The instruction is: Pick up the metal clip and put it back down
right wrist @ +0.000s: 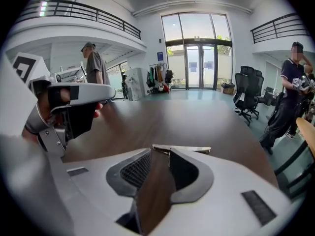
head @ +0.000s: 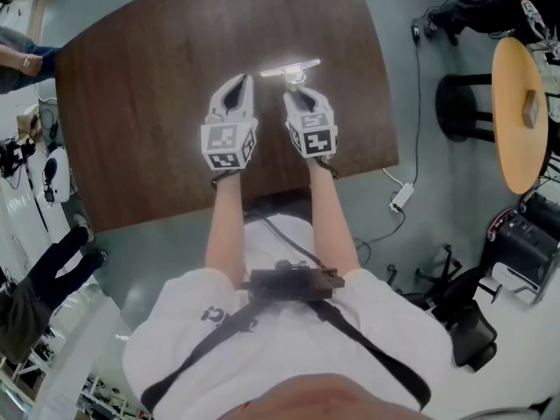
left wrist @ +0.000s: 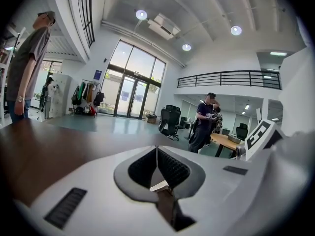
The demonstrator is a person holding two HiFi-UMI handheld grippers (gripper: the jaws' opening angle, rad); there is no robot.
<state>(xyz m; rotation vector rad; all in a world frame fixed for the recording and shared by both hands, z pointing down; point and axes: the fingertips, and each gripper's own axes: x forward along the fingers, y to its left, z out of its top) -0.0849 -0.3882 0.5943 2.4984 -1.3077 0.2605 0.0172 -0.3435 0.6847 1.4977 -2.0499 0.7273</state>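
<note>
The metal clip point(head: 290, 66) is a thin shiny strip lying flat on the dark wooden table point(head: 140, 94), near its far edge. My right gripper point(head: 295, 80) points at it from the near side, tips right at the strip. In the right gripper view the clip point(right wrist: 191, 149) lies across the tips of my right gripper point(right wrist: 160, 152), whose jaws stand apart with bare wood showing between them; the pads do not press on it. My left gripper point(head: 240, 84) hovers beside it to the left, empty. In the left gripper view my left gripper point(left wrist: 157, 154) has its jaws meeting in a line.
A round yellow table point(head: 518, 112) and a black stool point(head: 459, 103) stand on the floor to the right, with a cable and adapter point(head: 401, 196) below the table's corner. One person point(left wrist: 27, 68) stands by the table's left side, another point(right wrist: 290, 92) near office chairs point(right wrist: 248, 95).
</note>
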